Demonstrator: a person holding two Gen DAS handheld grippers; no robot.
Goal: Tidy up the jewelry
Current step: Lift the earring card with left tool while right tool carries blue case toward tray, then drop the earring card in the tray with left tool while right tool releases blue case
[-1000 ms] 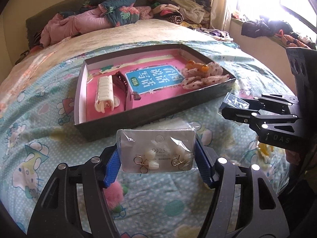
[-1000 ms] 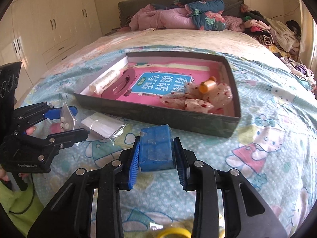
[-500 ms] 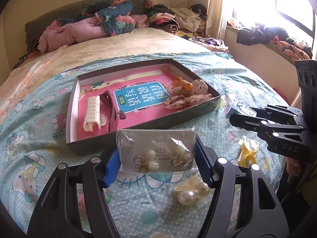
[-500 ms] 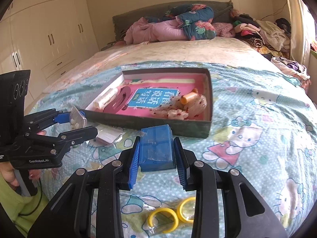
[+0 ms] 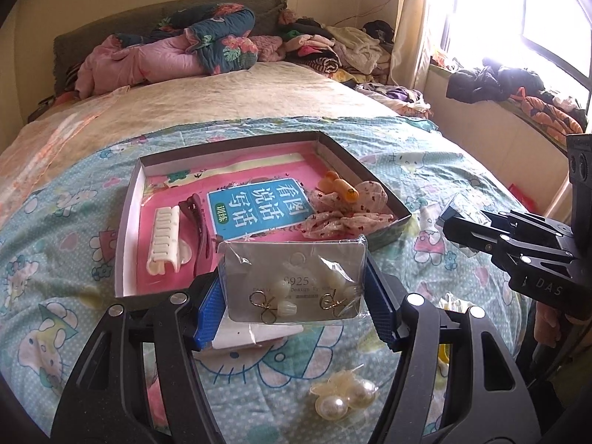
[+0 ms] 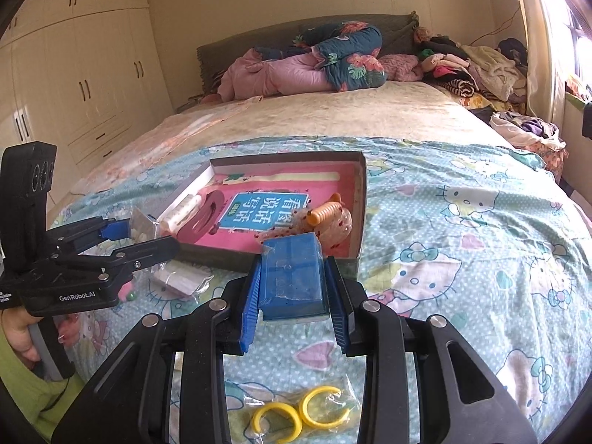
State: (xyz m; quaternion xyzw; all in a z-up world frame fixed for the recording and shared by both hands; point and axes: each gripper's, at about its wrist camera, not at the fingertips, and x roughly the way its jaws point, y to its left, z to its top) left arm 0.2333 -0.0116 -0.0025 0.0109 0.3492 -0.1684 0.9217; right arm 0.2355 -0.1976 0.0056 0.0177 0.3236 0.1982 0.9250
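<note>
- Since a second ago both views show more bed; two pearl bobbles (image 5: 346, 397) and two yellow hoops (image 6: 301, 412) now appear on the near blanket (image 6: 481, 222).
- The left gripper (image 5: 294, 298) is clenched on an earring card (image 5: 292, 281) (two earrings, bagged), held above the blanket just near of the tray (image 5: 127, 222).
- The right gripper (image 6: 294, 294) clasps one blue box (image 6: 292, 275).
- The tray holds one white clip (image 5: 162, 240), one dark red clip (image 5: 201, 222), one orange clip (image 5: 338, 187), a scrunchie (image 5: 351, 218) and a blue-labelled booklet (image 5: 259, 207).

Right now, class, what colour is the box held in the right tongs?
Blue box, clearest in the right wrist view.
</note>
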